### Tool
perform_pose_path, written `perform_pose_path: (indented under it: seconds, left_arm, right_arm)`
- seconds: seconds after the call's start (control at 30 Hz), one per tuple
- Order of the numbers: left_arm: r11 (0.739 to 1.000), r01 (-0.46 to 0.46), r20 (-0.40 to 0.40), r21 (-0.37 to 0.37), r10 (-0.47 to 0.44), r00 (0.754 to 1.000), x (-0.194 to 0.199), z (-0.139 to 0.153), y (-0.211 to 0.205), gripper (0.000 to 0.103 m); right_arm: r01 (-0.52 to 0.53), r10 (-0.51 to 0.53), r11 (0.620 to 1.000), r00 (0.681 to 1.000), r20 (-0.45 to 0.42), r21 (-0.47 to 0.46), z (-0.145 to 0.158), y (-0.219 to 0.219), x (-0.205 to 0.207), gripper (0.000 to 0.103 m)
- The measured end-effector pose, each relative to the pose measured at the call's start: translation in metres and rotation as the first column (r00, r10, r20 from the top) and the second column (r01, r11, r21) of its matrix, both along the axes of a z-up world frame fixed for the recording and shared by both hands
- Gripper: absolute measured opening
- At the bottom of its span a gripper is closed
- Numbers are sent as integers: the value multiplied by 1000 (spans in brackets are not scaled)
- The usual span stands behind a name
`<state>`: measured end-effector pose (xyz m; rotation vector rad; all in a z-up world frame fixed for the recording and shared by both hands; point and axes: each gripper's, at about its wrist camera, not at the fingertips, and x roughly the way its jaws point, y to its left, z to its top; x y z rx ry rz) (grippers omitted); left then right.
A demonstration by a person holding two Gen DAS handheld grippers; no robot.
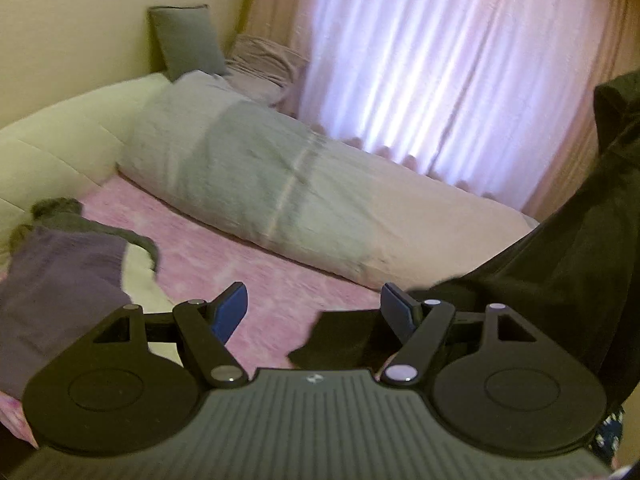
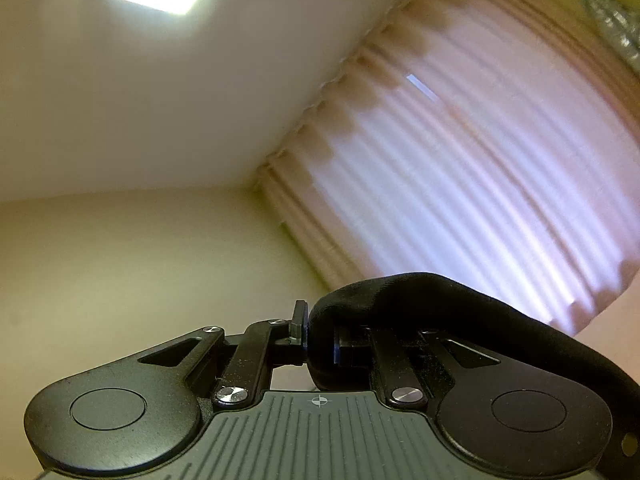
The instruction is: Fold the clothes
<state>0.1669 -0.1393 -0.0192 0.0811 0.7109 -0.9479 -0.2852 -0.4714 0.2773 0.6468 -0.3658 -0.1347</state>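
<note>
In the right wrist view my right gripper (image 2: 320,340) points up toward the ceiling, shut on a fold of a black garment (image 2: 460,312) that drapes over its right finger and trails off to the right. In the left wrist view the same black garment (image 1: 560,248) hangs from the upper right down onto the pink bed sheet (image 1: 248,264). My left gripper (image 1: 314,312) is open above the bed with its blue pads (image 1: 230,314) wide apart. A corner of the black cloth lies low between the fingers, and no pad presses on it.
A folded purple garment (image 1: 56,280) lies at the left on dark olive clothing (image 1: 60,212). A long grey and white duvet (image 1: 260,176) crosses the bed. A grey cushion (image 1: 188,40) leans in the corner, beside pink curtains (image 1: 440,60).
</note>
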Motion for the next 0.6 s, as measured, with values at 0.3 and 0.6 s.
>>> perform_pose_path:
  seconds: [0.3, 0.6]
  left_arm:
    - [998, 19, -1, 58, -19, 1000, -56, -7, -7, 71]
    - [971, 152, -12, 184, -152, 988, -78, -32, -32, 71]
  right_arm:
    - [-106, 113, 993, 978, -178, 49, -30, -71, -72, 11]
    - [-104, 313, 945, 571, -759, 311, -227, -37, -80, 86]
